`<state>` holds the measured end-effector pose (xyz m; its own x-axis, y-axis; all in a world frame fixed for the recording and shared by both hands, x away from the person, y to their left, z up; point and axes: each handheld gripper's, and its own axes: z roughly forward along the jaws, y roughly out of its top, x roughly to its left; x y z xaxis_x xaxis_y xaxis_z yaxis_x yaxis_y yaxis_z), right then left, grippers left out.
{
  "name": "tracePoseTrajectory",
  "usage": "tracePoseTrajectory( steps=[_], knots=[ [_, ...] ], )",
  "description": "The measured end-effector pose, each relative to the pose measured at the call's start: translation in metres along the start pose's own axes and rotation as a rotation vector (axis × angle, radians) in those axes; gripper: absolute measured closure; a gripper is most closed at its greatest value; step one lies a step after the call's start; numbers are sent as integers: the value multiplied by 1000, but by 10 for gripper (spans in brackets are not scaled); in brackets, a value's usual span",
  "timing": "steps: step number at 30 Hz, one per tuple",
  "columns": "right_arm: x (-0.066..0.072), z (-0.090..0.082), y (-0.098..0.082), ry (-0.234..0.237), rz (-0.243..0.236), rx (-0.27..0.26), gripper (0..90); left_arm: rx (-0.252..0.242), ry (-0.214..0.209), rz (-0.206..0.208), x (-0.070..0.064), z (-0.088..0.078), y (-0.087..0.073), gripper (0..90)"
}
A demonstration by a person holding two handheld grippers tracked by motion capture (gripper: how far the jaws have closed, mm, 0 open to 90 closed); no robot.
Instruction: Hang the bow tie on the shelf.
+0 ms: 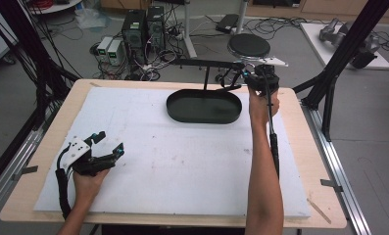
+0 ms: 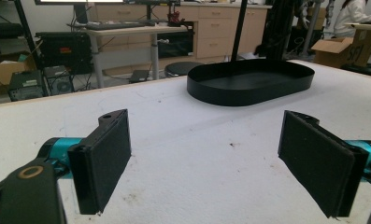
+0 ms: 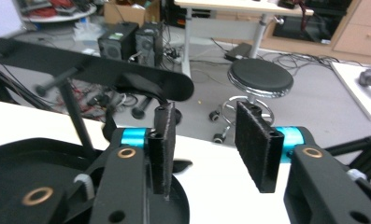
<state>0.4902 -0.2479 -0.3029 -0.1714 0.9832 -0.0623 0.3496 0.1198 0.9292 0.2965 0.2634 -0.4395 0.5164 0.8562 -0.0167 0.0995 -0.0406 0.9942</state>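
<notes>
High view: a black oval tray [image 1: 204, 106] with an upright post and a flat crossbar [image 1: 209, 62] above it stands at the far middle of the white-covered table [image 1: 148, 171]. The right tool [image 1: 242, 74] is held at the right end of that crossbar, its jaws apart and clamped on nothing; in the right gripper view the rounded bar end [image 3: 171, 84] lies just beyond and left of the left pad [image 3: 164, 149], not between the pads. The left tool [image 1: 109, 143] rests low near the table's near left corner, well apart from the tray, its jaws wide apart and empty (the left gripper view looks across bare cover toward the tray [image 2: 251, 81]). The step in hand appears to be taking hold of the crossbar's end. To do it well, the right tool should likely shift sideways until the bar sits squarely between the pads, level with the bar's flat face, then close gently so the stand does not tip.
</notes>
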Motion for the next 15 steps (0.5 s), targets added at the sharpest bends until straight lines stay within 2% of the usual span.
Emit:
tracePoseTrajectory(
  steps=[5,8,11,13,15],
  knots=[
    [0,-15,6,20,3,-41,470,-2,0,-4,0,0,0,173],
    [-1,-26,3,23,-12,-101,427,-2,-1,-5,0,0,0,173],
    [-5,-34,0,43,0,-74,338,-3,-3,-3,0,0,0,173],
    [-8,-40,-1,67,18,-64,316,-1,-3,-2,0,0,0,173],
    [-9,-50,-4,71,17,-110,307,1,-2,0,0,0,0,173]
  ],
)
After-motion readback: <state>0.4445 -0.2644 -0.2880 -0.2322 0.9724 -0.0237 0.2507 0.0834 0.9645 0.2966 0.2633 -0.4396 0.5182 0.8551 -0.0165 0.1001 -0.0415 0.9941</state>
